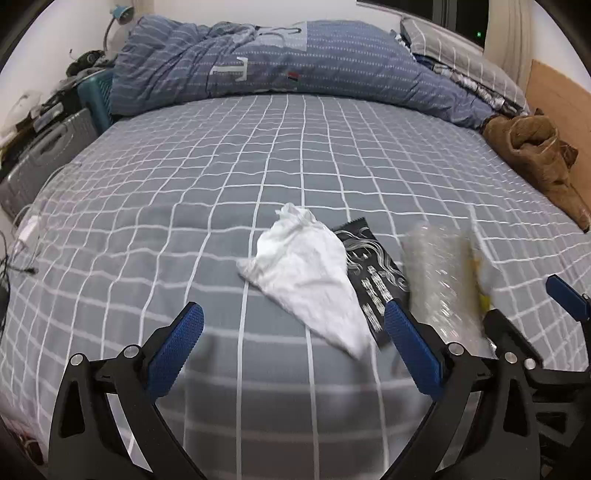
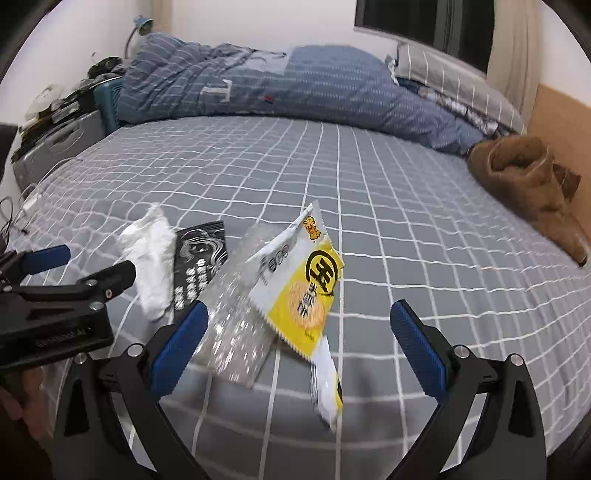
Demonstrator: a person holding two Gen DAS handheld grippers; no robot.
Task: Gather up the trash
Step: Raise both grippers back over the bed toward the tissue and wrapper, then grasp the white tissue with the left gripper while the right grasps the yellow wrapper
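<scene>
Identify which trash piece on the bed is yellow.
The snack wrapper, rightmost of the pile; the crumpled tissue is white, the packet black, the plastic sheet clear.

Even, cool indoor light fills both views, with soft, faint shadows. Fisheye bending curves the bed (image 1: 221,192) and leaves black corners. The window (image 2: 424,22) at upper right is dark. Motion blur smears the wrappers (image 1: 439,280) at lower centre.
</scene>
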